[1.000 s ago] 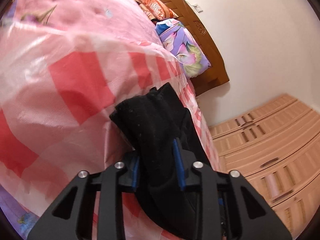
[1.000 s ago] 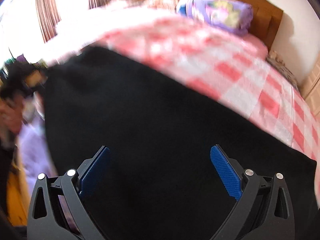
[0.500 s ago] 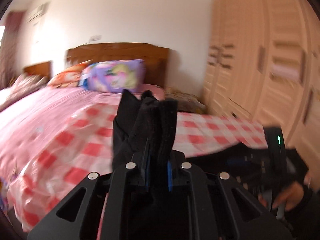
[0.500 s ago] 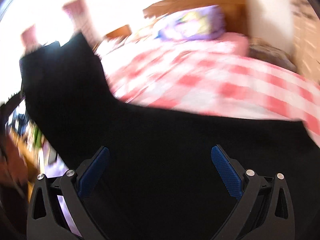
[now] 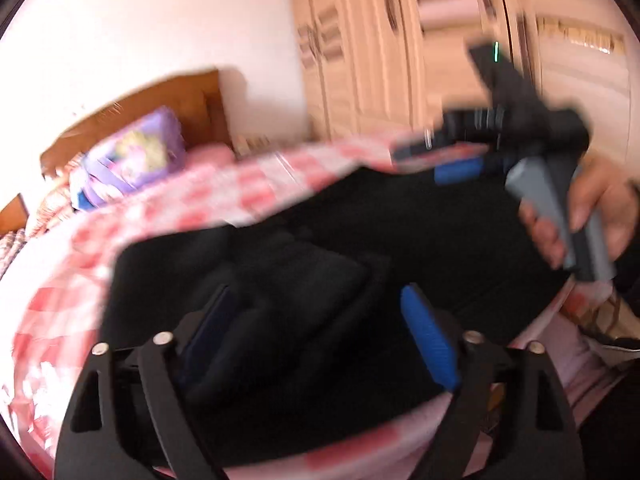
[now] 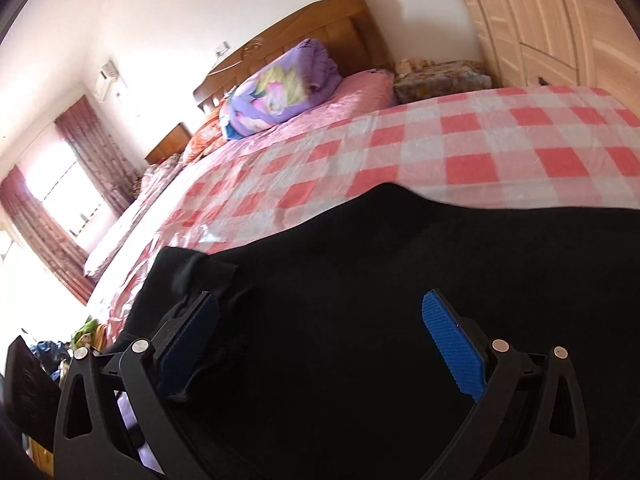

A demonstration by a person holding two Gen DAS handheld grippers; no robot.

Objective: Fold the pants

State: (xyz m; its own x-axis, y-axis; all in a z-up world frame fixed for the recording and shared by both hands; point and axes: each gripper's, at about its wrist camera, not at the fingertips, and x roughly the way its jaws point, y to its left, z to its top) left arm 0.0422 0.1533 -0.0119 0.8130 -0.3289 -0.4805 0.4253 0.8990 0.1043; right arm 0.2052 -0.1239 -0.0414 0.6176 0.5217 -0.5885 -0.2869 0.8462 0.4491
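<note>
**Black pants down on the checked bed, both tools apart**

Surroundings: bed (image 6: 500, 136) w/ a red-and-white checked cover, pink sheet nearer the head. Purple floral quilt bundle (image 6: 280, 88) sits against the wooden headboard (image 6: 320, 28). Beige wardrobe (image 5: 420, 40) runs along the wall at the right of both views; curtains (image 6: 92, 148) and a bright window at far left of the right wrist view. Some clutter low left there, too small to tell.

Pants (image 6: 380, 280): black, spread across the near part of the checked cover, filling the lower half of both views. A folded, layered part lies toward the left tool's side (image 5: 300, 280).

Left tool (image 5: 320, 332): jaws have just been opening and now stand wide apart, pads off the cloth, w/ the folded pants between and below them. View is blurred.

Right tool (image 6: 320, 340): jaws wide apart over the pants; left pad sits beside a bunched edge of cloth, not clamped on it. In the left wrist view it's seen at upper right (image 5: 452, 160), held by a hand (image 5: 592, 208) wrapped round its grey grip, angled down toward the far edge of the pants.
</note>
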